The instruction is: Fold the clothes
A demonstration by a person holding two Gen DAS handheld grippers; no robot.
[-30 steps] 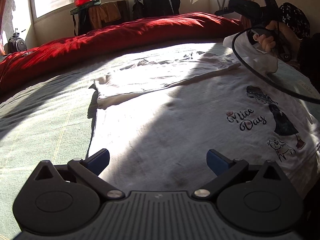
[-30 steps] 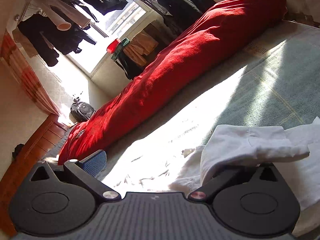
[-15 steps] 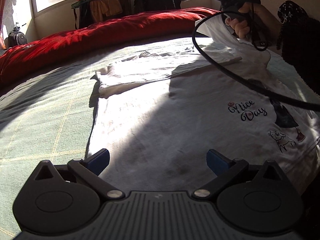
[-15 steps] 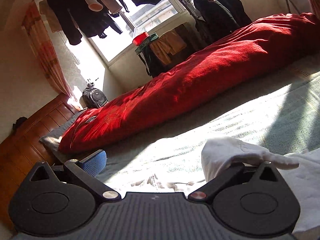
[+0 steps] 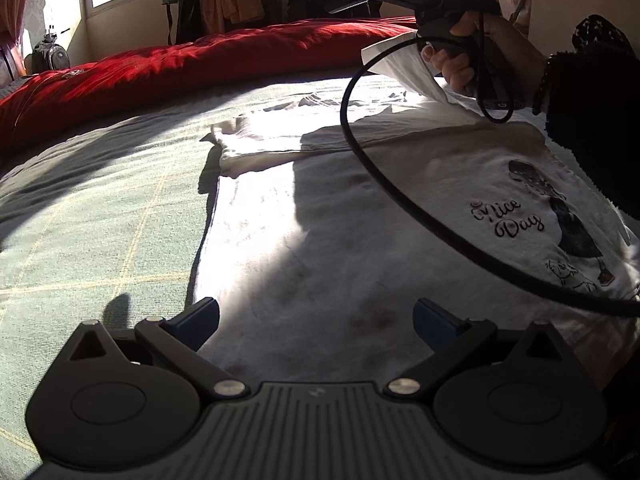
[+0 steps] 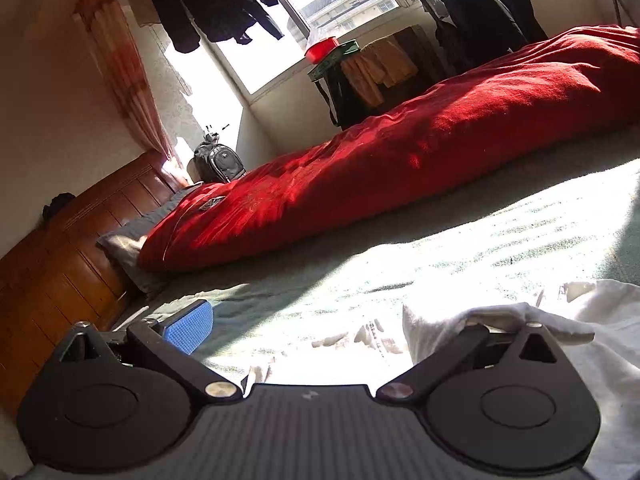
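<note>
left view: T-shirt (image 5: 360,240) print | right view: headboard (image 6: 60,248)

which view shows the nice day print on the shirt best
The left wrist view: the print lies flat on the white shirt, lettering readable. The right wrist view shows only a bunched white edge of the shirt, no print.
</note>
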